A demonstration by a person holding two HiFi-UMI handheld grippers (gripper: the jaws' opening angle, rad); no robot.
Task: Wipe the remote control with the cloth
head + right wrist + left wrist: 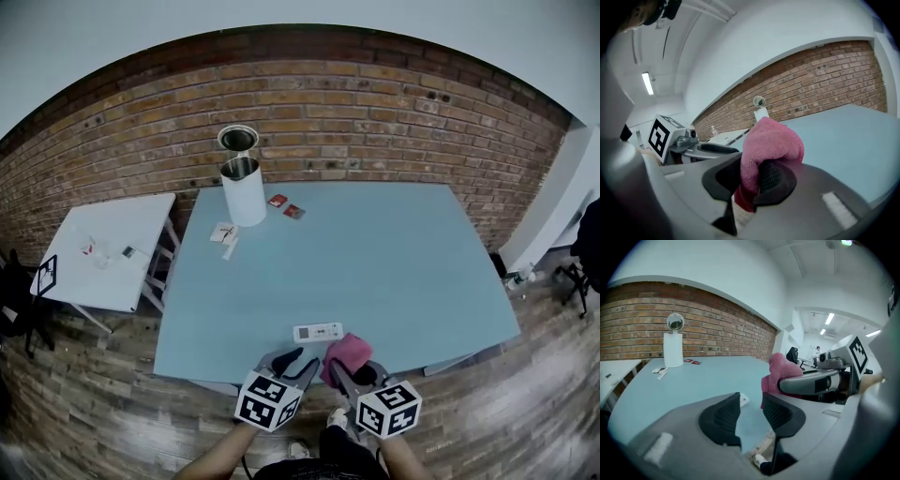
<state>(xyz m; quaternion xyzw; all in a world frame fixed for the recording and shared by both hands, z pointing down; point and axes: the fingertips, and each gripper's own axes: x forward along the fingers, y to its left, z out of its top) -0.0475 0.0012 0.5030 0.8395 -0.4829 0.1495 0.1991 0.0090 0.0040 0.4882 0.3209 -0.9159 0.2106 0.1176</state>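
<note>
Far left, a white side table (112, 239) with small bits on it that are too small to name. It is off the job, we ignore it.

On the blue surface (403, 253), at the far left, a white canister (242, 187) stands upright. A couple of red packets (286, 206) and some white scraps (225, 234) lie near it, well apart from the work and seemingly just parked out of the way.

The remote control (317, 332) lies flat close to the near edge, long side across. We judge it was put there for easy reach of both hands.

The left gripper (292, 357) is just near of the remote control with its jaws apart and nothing between them. We read that as free to steady or lift the remote. In its own view the left gripper (751, 400) hides most of the remote; only a white end (743, 400) peeks past the left jaw.

The right gripper (349, 369) is clamped on the pink cloth (345, 351). A bunched wad sticks out past the jaws, probably as the wiping face, and the right gripper view confirms it (750, 171) — pads pressed into the fabric (771, 140).

Hard to call:
- Whether the cloth touches the remote's right end or only hangs beside it.
- The remote's buttons.
- The arms — cut off at the near edge.
</note>
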